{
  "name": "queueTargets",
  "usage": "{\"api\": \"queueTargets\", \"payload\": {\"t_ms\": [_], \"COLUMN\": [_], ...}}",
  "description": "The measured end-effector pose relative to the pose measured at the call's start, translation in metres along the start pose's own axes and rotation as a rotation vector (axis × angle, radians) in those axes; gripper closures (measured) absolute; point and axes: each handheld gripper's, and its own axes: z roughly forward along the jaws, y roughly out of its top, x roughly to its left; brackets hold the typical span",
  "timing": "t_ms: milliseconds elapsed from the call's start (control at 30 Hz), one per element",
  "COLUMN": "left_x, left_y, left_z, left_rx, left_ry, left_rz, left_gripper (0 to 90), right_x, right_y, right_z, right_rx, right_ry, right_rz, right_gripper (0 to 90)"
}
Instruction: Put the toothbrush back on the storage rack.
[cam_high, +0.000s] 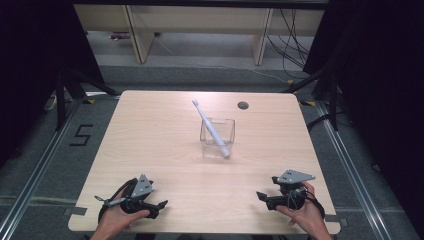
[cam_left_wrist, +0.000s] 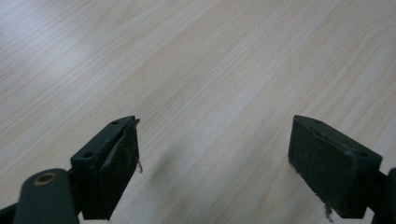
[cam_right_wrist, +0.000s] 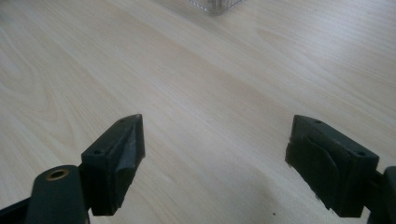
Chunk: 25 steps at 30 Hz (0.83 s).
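- High view: the wooden table (cam_high: 150, 150) has lots of bare room. A clear box (cam_high: 218, 138) stands near the middle, a bit to the far side. A white toothbrush (cam_high: 212, 129) leans in it, with its brush end sticking up and out to the far left.
- A small round hole (cam_high: 243, 105) sits close to the far edge, right of the box.
- The left gripper (cam_high: 161, 205) rests close to the near edge on the left, held by a hand (cam_high: 117, 216). The right gripper (cam_high: 260, 196) rests close to the near edge on the right, held by the other hand (cam_high: 305, 212). Both are well apart from the box, with bare wood in between.
- Left gripper view: its two black jaws stand wide apart. Nothing is between them, just bare wood. One pad (cam_left_wrist: 119, 170) looks scuffed.
- Right gripper view: its jaws stand wide apart too, with nothing between them. A corner of the clear box (cam_right_wrist: 215, 4) peeks in at the far edge, well away from the pads (cam_right_wrist: 125, 161). The wood between them and the box is bare.
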Motion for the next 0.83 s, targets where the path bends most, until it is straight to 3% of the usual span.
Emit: {"api": "queueTargets", "payload": {"t_ms": [100,133,167,233,300,333,400,467,500,567,767,800,833], "left_x": [-0.001,-0.001,-0.001,-0.001,-0.001,-0.001,-0.001,-0.001,-0.001,-0.001,-0.001,0.000,0.000], "left_y": [0.000,0.000,-0.001,-0.001,-0.001,-0.001,-0.001,-0.001,-0.001,-0.001,-0.001,-0.001,-0.001], "left_z": [0.000,0.000,0.001,0.000,0.001,0.001,0.000,0.001,0.001,0.000,0.000,0.000,0.000], "left_rx": [0.004,0.004,-0.003,-0.005,-0.005,-0.003,0.006,-0.002,-0.003,-0.004,-0.001,-0.003,-0.003], "left_ry": [-0.001,-0.002,-0.004,-0.002,-0.001,0.003,0.000,-0.002,-0.001,0.000,-0.001,0.000,0.001], "left_rz": [0.000,-0.001,-0.013,-0.011,-0.011,-0.012,-0.002,-0.010,-0.010,-0.011,-0.009,-0.008,-0.008], "left_gripper": [15.9,15.9,15.9,15.9,15.9,15.9,15.9,15.9,15.9,15.9,15.9,15.8,15.8], "right_x": [0.000,0.003,0.001,0.003,0.002,0.005,0.003,0.006,0.003,0.002,0.003,0.005,0.003], "right_y": [-0.002,-0.003,-0.004,-0.005,-0.007,-0.008,-0.009,-0.009,-0.010,-0.011,-0.012,-0.012,-0.012], "right_z": [-0.002,-0.003,-0.002,-0.004,-0.004,-0.005,-0.004,-0.006,-0.006,-0.005,-0.006,-0.005,-0.005], "right_rx": [-0.014,0.003,-0.017,-0.010,-0.013,-0.004,-0.012,0.007,-0.003,-0.001,0.011,0.014,0.009], "right_ry": [-0.030,-0.025,-0.032,-0.030,-0.028,-0.032,-0.012,-0.024,-0.028,-0.034,-0.035,-0.033,-0.032], "right_rz": [-0.021,0.013,-0.016,0.001,-0.018,0.019,-0.018,0.018,-0.013,-0.027,-0.009,0.018,-0.002], "right_gripper": [19.6,19.6,19.6,19.5,19.4,19.4,19.4,19.4,19.2,19.2,19.1,19.0,18.9]}}
